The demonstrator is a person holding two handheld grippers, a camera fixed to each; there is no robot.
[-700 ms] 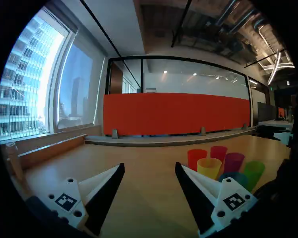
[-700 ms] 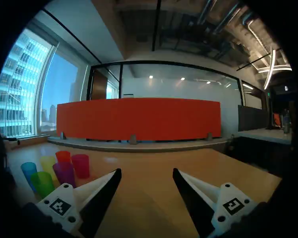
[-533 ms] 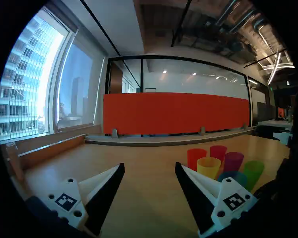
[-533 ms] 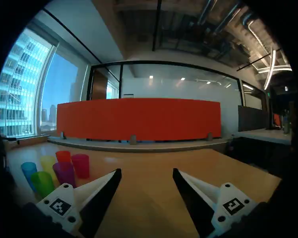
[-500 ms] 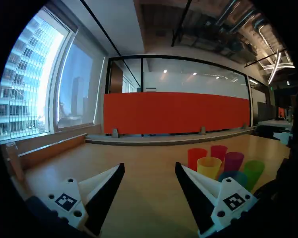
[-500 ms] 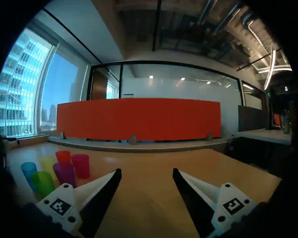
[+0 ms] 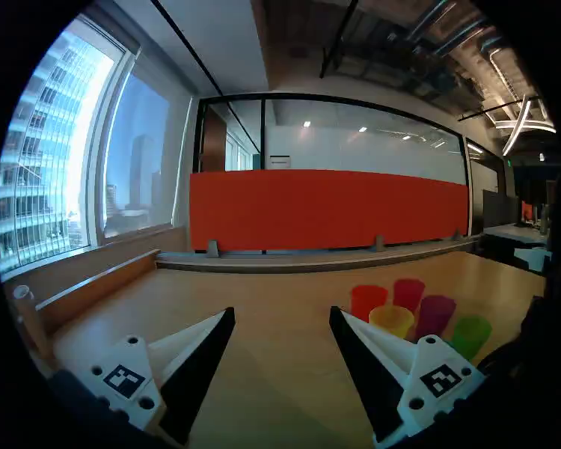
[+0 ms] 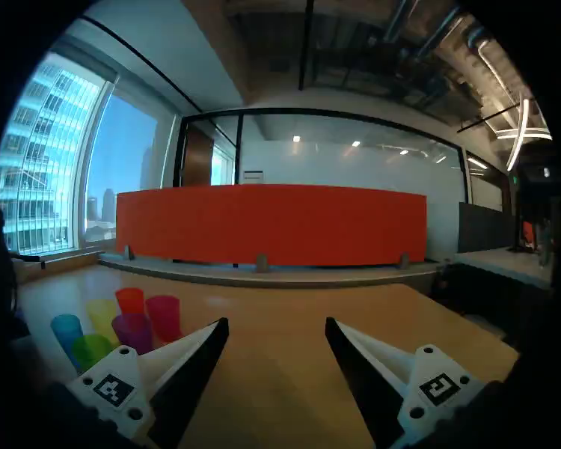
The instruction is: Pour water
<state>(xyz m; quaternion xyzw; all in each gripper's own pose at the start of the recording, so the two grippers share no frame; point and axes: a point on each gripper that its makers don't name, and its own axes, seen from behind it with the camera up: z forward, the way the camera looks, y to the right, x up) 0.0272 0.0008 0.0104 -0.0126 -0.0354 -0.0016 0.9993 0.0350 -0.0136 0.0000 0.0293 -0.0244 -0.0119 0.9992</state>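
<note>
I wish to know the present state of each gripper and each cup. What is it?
Left gripper: open, empty.
Right gripper: open, empty.
Red plastic cup: upright.
Pink plastic cup: upright.
Yellow plastic cup: upright.
Purple plastic cup: upright.
Green plastic cup: upright.
Blue plastic cup: upright.
Water inside them: cannot tell.

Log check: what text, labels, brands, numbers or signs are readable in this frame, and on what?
No legible words or numbers anywhere.
White sign on the glass wall: too small to read.
Square markers on the left gripper and right gripper: black-and-white patterns, not text.
Coloured cups: no print visible.
</note>
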